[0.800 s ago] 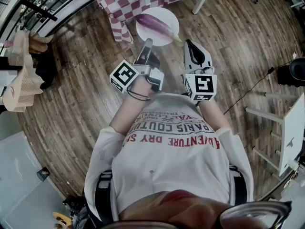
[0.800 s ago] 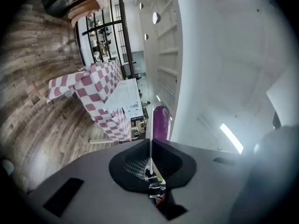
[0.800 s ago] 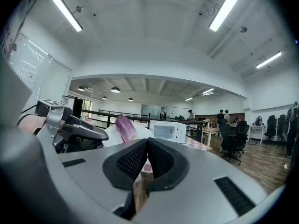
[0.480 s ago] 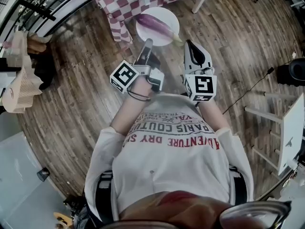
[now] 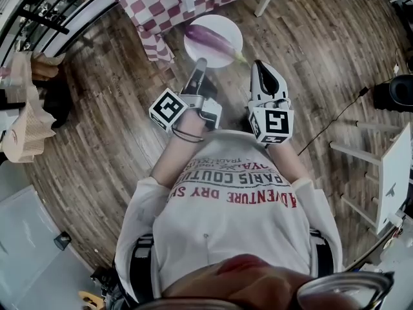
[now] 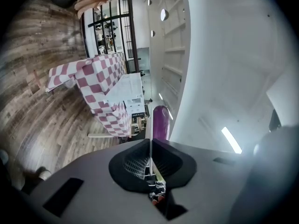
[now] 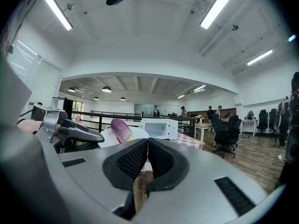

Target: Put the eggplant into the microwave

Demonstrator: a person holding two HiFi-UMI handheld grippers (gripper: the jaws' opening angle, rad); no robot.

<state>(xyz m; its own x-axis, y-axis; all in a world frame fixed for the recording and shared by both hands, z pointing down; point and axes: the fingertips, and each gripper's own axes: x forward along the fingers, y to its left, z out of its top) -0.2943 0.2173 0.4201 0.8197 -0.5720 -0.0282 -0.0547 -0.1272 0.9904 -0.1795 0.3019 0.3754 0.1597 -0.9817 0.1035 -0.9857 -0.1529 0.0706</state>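
Clamping my left claw [image 5: 201, 63] shut on the near rim of the round white plate [image 5: 224, 26], I hold it over the wooden floor just short of the red-and-white checked table [image 5: 155, 2], and the long purple eggplant [image 5: 210, 36] lies across that plate. My right claw [image 5: 261, 65] is clenched on nothing just beside the plate; the boxy white microwave [image 7: 159, 128] stands on the table beyond it.

Bright, even light from ceiling strip lights [image 7: 219, 6]; fisheye edges curve and darken.
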